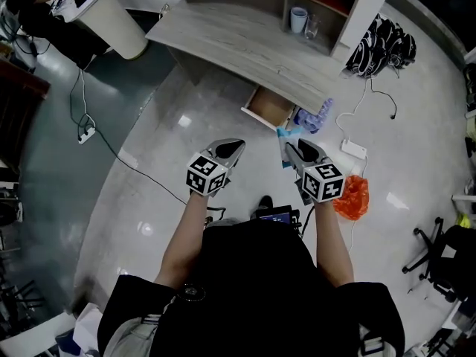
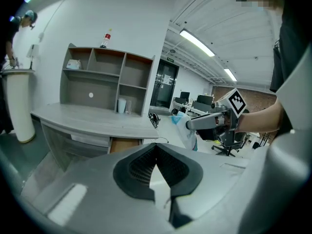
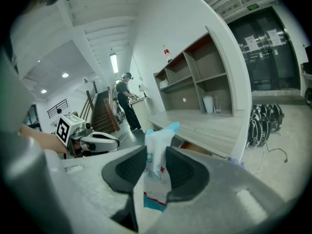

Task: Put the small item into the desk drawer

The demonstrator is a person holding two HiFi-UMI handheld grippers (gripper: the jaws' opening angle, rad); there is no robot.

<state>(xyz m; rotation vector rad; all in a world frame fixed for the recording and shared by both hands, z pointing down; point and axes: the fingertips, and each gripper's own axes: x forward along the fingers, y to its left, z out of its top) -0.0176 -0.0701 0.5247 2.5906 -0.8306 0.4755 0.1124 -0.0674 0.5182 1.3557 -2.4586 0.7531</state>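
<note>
**Left gripper** [image 1: 233, 148]: jaws brought together with nothing between them, held level at the near left, well apart from the desk [image 1: 245, 39].

**Sachet** [image 3: 157, 169]: a small white packet with teal and red print, standing upright between the pads of the **right gripper** [image 1: 292, 148], which is clamped on its middle. Its top and bottom ends stick out free beyond the pads. It is carried in the air, nearer than the drawer and just to its right.

Handling, as judged: the sachet looks light, thin and pliable, so it may fold or slip under a loose hold. A pinch across the flat faces at mid-length, as here, suits it. It should drop freely once the jaws part.

**Drawer** [image 1: 269, 110]: pulled open under the desk's near edge, its wooden interior showing. No contents can be made out.

Surroundings:
- At the far left, a white cylindrical stand [image 1: 119, 24], and a cable [image 1: 111, 151] trailing across the floor.
- On the desk's shelf unit, a cup [image 1: 298, 19].
- Right of the drawer, on the floor, a bluish-purple plastic bag [image 1: 314, 116], a white power strip [image 1: 354, 149] and an orange bag [image 1: 352, 197].
- At the far right, a black-and-white backpack [image 1: 383, 47].

Obstruction, as judged: nothing lies between the sachet and the drawer opening. The purple bag sits just beside the drawer's right side.
</note>
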